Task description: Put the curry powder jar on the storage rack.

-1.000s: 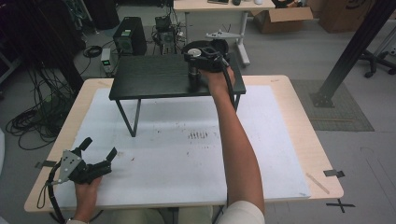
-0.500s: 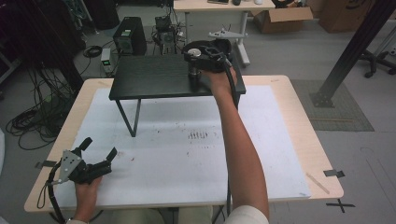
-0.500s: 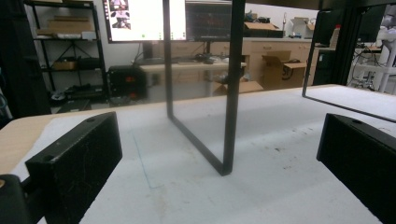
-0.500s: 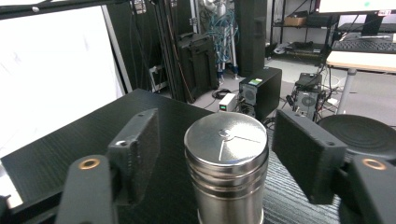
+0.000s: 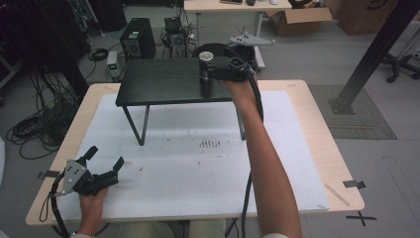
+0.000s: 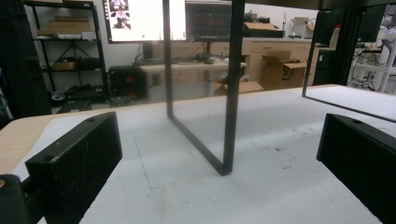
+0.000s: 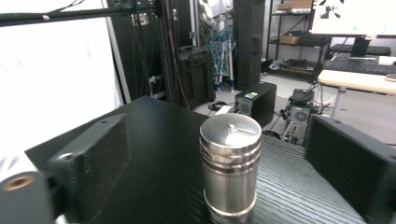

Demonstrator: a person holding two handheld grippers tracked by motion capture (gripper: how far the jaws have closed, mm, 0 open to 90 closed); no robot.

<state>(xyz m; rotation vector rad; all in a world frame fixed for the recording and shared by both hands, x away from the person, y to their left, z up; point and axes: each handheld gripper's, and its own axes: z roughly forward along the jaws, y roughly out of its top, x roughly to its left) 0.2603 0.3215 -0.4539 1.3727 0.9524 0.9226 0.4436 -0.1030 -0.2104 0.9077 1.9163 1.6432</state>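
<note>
Nearest the person, down at about 7 o'clock on the bench (image 5: 317, 148), the left claw (image 5: 105, 158) sits low on the white mat (image 5: 198, 168) with its jaws spread wide and nothing between them. From the left gripper view those two black jaws frame bare mat, and straight ahead is one of the thin black legs (image 6: 231, 93) of the little stand.

Moving out toward 12 o'clock, the right arm (image 5: 262, 148) stretches across the mat to the black stand (image 5: 163, 82), which is raised on those legs at the far side of the bench. The right claw (image 5: 205, 74) is up at the stand's right end, and a metal canister (image 5: 205, 67) stands upright there. In the right gripper view the canister (image 7: 229, 170) sits on the ribbed black top, right between the jaws, but both jaws are clearly apart from it with gaps on either side, so it's wide open and not gripping.

Past the bench on the floor there's a computer tower (image 5: 132, 43) and a cardboard box (image 5: 302, 20).
</note>
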